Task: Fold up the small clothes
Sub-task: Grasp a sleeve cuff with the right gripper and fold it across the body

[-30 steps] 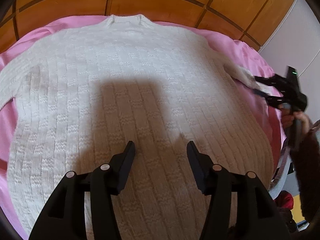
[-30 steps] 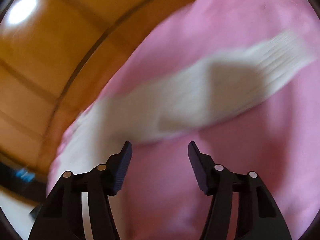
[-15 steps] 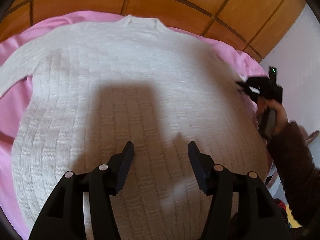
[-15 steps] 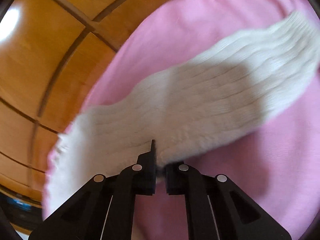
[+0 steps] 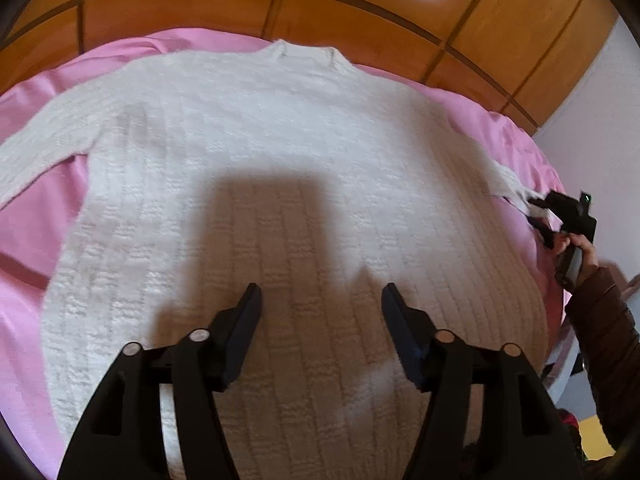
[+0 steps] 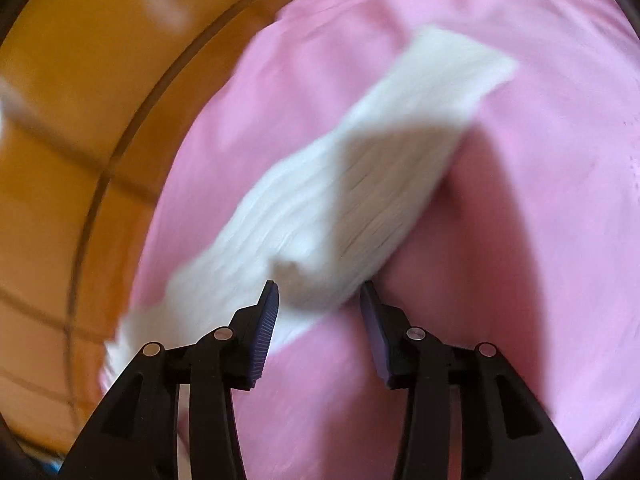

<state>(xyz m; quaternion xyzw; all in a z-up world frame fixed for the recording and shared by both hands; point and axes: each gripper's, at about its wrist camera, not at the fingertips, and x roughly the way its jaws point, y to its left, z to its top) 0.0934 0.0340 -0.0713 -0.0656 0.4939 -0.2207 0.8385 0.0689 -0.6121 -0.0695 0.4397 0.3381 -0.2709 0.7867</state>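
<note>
A white knitted sweater (image 5: 280, 140) lies flat on a pink bed sheet (image 5: 24, 220), collar at the far side. My left gripper (image 5: 320, 296) hovers over its lower body, jaws opening, nothing between them. One sleeve (image 5: 28, 160) trails off to the left. In the right wrist view the other sleeve (image 6: 360, 184) runs diagonally across the sheet (image 6: 540, 240). My right gripper (image 6: 318, 292) is at that sleeve's near edge, jaws opening, a bump of fabric between the tips and not pinched. The left wrist view shows the right gripper (image 5: 536, 204) at the sleeve's end.
A wooden panelled headboard (image 5: 360, 12) rises behind the bed. A white wall (image 5: 600, 100) stands at the right. A person's hand and dark sleeve (image 5: 600, 320) hold the right gripper beside the bed's right edge.
The right gripper went from open above the sleeve to shut on its edge, and now its jaws have parted again. The left gripper drifted slightly over the sweater and its jaws widened a little.
</note>
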